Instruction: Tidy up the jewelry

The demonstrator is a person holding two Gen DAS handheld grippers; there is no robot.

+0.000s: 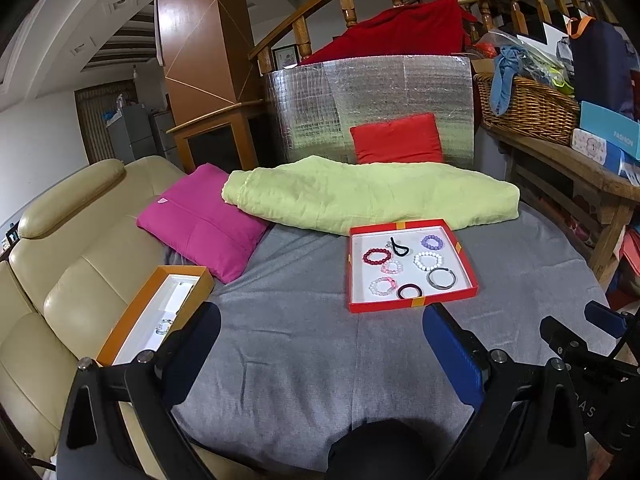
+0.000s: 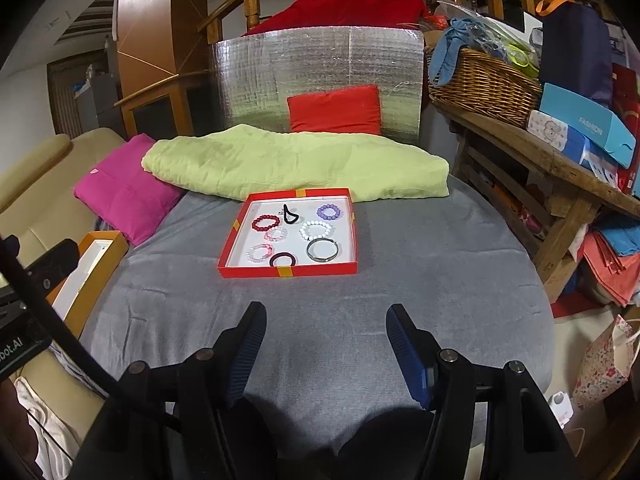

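Nearest the cameras, the left claw (image 1: pixel 320 344) and the right claw (image 2: pixel 326 344) both hover with fingers spread wide and nothing between them, above a grey bedsheet (image 2: pixel 360 320) that covers the bed. At the left edge of the sheet, partly over a beige leather sofa (image 1: pixel 60 280), lies a long orange box (image 1: pixel 156 312) with a white lining and a small pale beaded bracelet (image 1: pixel 164 326) inside. Farther along the sheet sits a red tray (image 2: pixel 288 270) with a white floor, holding the jewelry: a dark red hair tie (image 2: pixel 281 259) at the near rim, a metal bangle (image 2: pixel 323 250) to its right, a pink-and-white beaded bracelet (image 2: pixel 259 252) to its left, then a white beaded bracelet (image 2: pixel 317 230), a red beaded bracelet (image 2: pixel 265 222), a purple beaded bracelet (image 2: pixel 330 211) and a black hair tie (image 2: pixel 291 216). Behind the tray a light green blanket (image 2: pixel 296 160) lies folded across the bed, a magenta pillow (image 2: pixel 124 196) beside it on the left. Beyond, a red cushion (image 2: pixel 334 110) leans against a silver foil panel (image 2: pixel 320 60). On the right stands a wooden counter (image 2: pixel 560 168) carrying a wicker basket (image 2: pixel 484 84) and a blue box (image 2: pixel 588 124), with a wooden stair railing (image 1: pixel 320 12) at the back.
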